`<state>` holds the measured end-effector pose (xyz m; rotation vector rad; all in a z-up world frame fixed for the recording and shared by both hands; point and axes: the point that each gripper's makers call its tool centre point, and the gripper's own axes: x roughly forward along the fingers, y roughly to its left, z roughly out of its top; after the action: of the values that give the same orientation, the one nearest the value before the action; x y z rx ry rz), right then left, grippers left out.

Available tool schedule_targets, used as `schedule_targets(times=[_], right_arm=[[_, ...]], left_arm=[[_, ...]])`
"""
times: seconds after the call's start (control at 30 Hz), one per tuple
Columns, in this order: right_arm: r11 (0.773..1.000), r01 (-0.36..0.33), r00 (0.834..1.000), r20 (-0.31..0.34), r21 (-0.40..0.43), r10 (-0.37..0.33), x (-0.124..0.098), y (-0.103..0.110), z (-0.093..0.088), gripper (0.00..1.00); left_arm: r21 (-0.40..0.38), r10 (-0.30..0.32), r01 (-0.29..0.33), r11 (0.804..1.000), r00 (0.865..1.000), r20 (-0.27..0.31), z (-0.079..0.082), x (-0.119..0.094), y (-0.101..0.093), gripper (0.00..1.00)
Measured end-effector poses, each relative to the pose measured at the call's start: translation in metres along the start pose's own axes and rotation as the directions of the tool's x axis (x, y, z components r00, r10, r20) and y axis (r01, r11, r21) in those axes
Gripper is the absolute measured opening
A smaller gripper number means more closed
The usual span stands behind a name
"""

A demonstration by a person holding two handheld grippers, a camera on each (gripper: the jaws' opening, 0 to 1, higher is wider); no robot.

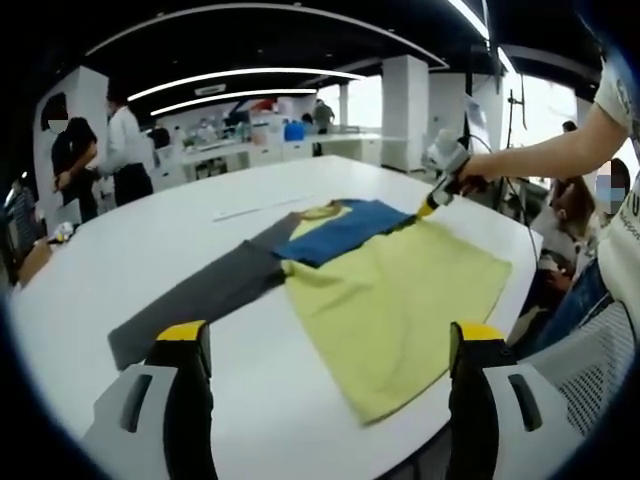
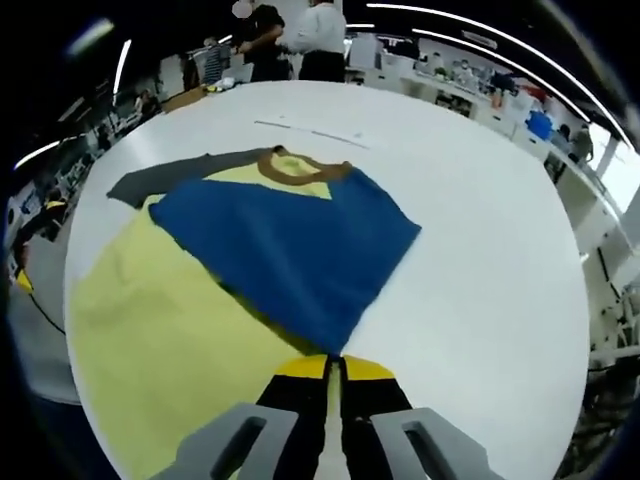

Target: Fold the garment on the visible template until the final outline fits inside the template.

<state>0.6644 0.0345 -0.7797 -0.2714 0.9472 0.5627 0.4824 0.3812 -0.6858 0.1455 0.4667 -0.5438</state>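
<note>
The big white table (image 1: 300, 190) holds everything. It is round and smooth. On it lies the shirt (image 1: 400, 290), spread out flat near the edge by the person. I cannot tell where the template is; a faint line on the table past the shirt may be part of it.

The shirt is the largest thing on the table. Most of it is a yellow body (image 1: 410, 310). A blue sleeve (image 2: 290, 250) is folded in across the chest, up by the brown collar (image 2: 300, 168). A gray sleeve (image 1: 200, 295) lies stretched out straight to the side, not yet folded.

The shirt looks soft, thin and light. It will bend and sag where it is not held, and it could slide on the smooth table. A pinch at a corner or a hem should be enough to lift it. I think the gray sleeve's cuff is the best spot to take next, so it can go over the body like the blue one.

The right gripper (image 2: 335, 372) has its yellow tips pressed tight together on the tip of the blue sleeve. In the left gripper view it sits at the far corner of the shirt.

The left gripper (image 1: 330, 345) is wide apart and holds nothing. It hangs above the near edge of the shirt.
</note>
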Motion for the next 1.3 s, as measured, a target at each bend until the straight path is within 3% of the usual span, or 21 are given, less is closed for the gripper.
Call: schedule_targets(times=[0.53, 0.77, 0.83, 0.97, 1.2, 1.3], right_arm=[[1.0, 0.023, 1.0, -0.016, -0.006, -0.023, 0.005, -0.008, -0.007, 0.0], [0.999, 0.014, 0.999, 0.028, 0.04, -0.015, -0.001, -0.01, -0.001, 0.0], [0.997, -0.01, 0.998, 0.065, 0.072, 0.005, -0.005, -0.006, 0.005, 0.07], [0.986, -0.084, 0.989, 0.131, 0.141, 0.065, -0.016, 0.005, 0.013, 0.31], [0.985, -0.132, 0.974, 0.201, 0.112, 0.108, -0.037, 0.02, 0.023, 0.63], [0.981, -0.172, 0.958, 0.249, 0.092, 0.145, -0.048, 0.031, 0.032, 0.75]], left_arm=[[-0.011, 0.019, -0.019, 1.0, 1.0, 0.005, 0.0, -0.003, 0.006, 0.96], [-0.021, 0.023, -0.023, 1.0, 1.0, 0.004, 0.001, -0.001, 0.011, 0.97], [-0.023, 0.027, -0.027, 0.999, 1.0, 0.007, 0.002, -0.001, 0.013, 0.97], [-0.033, 0.033, -0.032, 0.999, 0.999, 0.012, 0.004, -0.002, 0.016, 0.97], [-0.046, 0.04, -0.039, 0.998, 0.999, 0.018, 0.006, -0.002, 0.024, 0.98], [-0.049, 0.046, -0.045, 0.998, 0.999, 0.02, 0.007, -0.002, 0.029, 0.98]])
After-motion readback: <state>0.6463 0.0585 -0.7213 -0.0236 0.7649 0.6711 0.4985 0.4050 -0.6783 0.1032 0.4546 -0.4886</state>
